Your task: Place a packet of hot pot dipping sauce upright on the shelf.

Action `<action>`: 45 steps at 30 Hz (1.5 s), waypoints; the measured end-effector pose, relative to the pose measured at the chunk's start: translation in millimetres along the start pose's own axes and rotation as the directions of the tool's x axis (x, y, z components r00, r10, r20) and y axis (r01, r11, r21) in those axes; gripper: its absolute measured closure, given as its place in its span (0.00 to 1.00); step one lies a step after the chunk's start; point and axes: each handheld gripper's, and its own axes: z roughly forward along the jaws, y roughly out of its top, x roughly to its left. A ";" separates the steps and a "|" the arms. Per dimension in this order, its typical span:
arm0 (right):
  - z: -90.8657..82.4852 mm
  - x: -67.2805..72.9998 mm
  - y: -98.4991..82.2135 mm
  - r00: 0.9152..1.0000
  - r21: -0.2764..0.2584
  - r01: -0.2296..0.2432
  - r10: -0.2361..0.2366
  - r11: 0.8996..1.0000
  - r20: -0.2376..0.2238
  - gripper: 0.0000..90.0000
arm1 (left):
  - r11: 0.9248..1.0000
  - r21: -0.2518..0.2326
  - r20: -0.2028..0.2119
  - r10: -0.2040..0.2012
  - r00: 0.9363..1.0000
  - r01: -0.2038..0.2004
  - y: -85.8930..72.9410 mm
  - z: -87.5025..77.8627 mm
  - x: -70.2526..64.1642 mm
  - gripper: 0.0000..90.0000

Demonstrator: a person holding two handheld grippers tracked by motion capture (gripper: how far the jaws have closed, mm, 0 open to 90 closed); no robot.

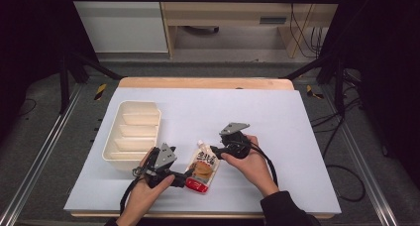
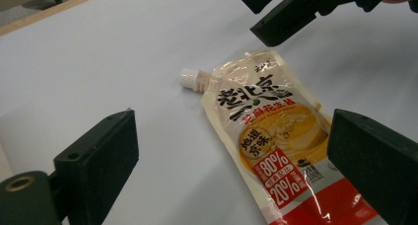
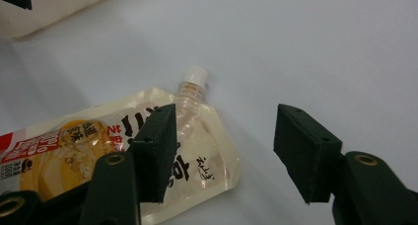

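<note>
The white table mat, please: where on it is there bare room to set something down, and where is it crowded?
Bare: the wide stretch of mat right of the cream divided tray and beyond the sauce pouch, out to the far and right edges. Crowded: the near middle, where the left gripper and right gripper, both open, flank the pouch beside the tray.

Pretty even overhead light on the white table (image 1: 257, 117), which reads bright and a bit bluish, while the sides of the high view drop off into near black and the whole frame is soft and low-res. The gripper views are sharper in the middle: glare streaks across the glossy sauce pouch (image 2: 276, 131), soft shadows sit under it, and the black jaws up close go blurry and lose detail, same for the far background
</note>
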 end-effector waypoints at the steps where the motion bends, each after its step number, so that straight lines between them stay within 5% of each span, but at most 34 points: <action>1: 1.6 0.2 -0.6 1.000 0.007 -0.006 0.007 1.000 -0.006 0.48 | 1.000 -0.002 0.001 0.000 1.000 0.000 0.4 -0.2 0.0 0.06; 4: 7.8 0.1 -2.5 1.000 0.022 0.000 0.001 1.000 -0.025 0.55 | 1.000 -0.002 -0.005 0.005 1.000 -0.005 0.7 -0.8 0.1 0.06; 26: 33.6 -4.2 -9.0 0.996 0.104 -0.009 0.018 0.995 -0.090 0.57 | 1.000 0.012 -0.002 0.004 1.000 -0.004 0.2 0.4 0.7 0.06; 36: 18.5 2.5 -5.1 0.991 0.060 -0.019 0.026 0.998 -0.129 0.65 | 1.000 0.016 0.001 0.009 1.000 -0.009 0.6 0.6 0.5 0.06; 45: 15.5 10.6 -10.5 0.991 0.093 -0.001 0.013 0.996 -0.132 0.69 | 1.000 0.018 0.003 0.013 1.000 -0.013 0.6 0.8 0.0 0.06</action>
